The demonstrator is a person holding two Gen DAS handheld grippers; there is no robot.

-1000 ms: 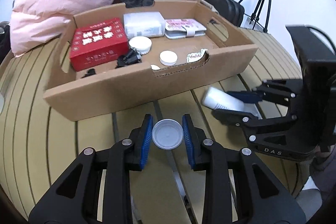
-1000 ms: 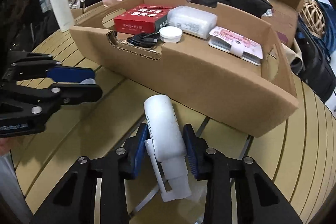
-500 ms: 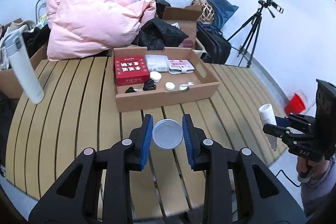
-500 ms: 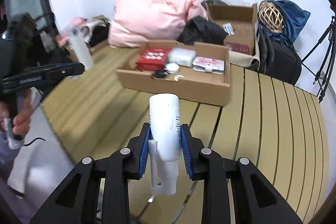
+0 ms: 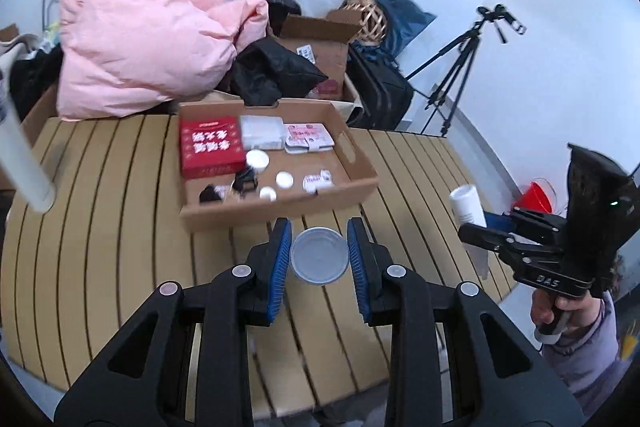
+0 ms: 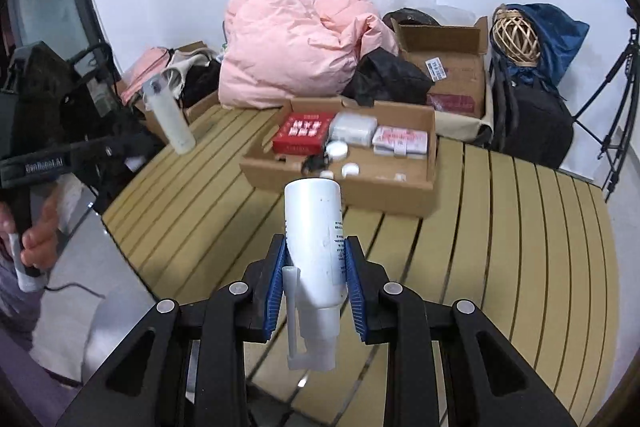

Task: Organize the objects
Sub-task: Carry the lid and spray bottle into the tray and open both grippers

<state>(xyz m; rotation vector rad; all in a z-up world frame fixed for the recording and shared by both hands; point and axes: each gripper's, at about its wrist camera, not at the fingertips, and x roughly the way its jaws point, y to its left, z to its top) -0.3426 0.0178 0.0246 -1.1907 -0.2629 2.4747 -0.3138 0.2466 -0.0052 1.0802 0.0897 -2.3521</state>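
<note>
The left gripper (image 5: 319,261) has its jaws clenched on a round pale-grey plastic cap (image 5: 319,261), held above the slatted wooden desk (image 5: 100,247), just in front of the shallow brown cardboard tray (image 5: 362,183). The right gripper (image 6: 314,289) has its jaws clenched on a white plastic spray bottle (image 6: 316,239), nozzle toward the camera, also in front of that tray. A red printed box (image 5: 210,147) lies inside the tray's left part.

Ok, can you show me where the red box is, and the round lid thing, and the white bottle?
red box (image 5: 211,151), left wrist view, on its printed top face.
round lid (image 5: 319,261), left wrist view, on its flat middle.
white bottle (image 6: 316,223), right wrist view, on its body.
</note>
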